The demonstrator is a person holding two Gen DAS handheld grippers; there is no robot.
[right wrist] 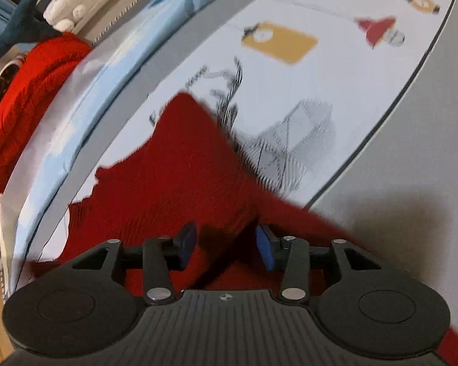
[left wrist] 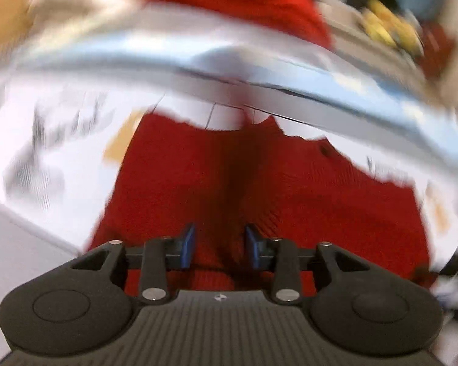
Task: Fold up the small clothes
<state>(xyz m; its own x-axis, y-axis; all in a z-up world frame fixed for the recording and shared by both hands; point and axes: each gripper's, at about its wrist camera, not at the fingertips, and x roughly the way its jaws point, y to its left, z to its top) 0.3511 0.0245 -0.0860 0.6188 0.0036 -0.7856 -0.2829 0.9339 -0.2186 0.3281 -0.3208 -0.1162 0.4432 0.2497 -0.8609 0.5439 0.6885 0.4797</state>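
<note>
Red ribbed-knit garment (left wrist: 259, 183) spread on a white printed sheet (right wrist: 336, 76).

Left gripper (left wrist: 219, 245) points down over the knit, its blue pads parted with cloth lying loose between. Right gripper (right wrist: 226, 245) straddles a raised fold near the sheet's dark-piped edge; whether it pinches, I cannot tell. Another red knit (right wrist: 30, 91) lies bunched beyond the far edge.

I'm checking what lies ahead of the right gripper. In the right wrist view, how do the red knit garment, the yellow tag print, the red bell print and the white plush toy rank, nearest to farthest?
1. Red knit garment, directly under the right gripper.
2. Yellow tag print, ahead on the white mat.
3. Red bell print, farther ahead, right.

The white plush toy, far upper left, is too close to call against the bell print.
</note>
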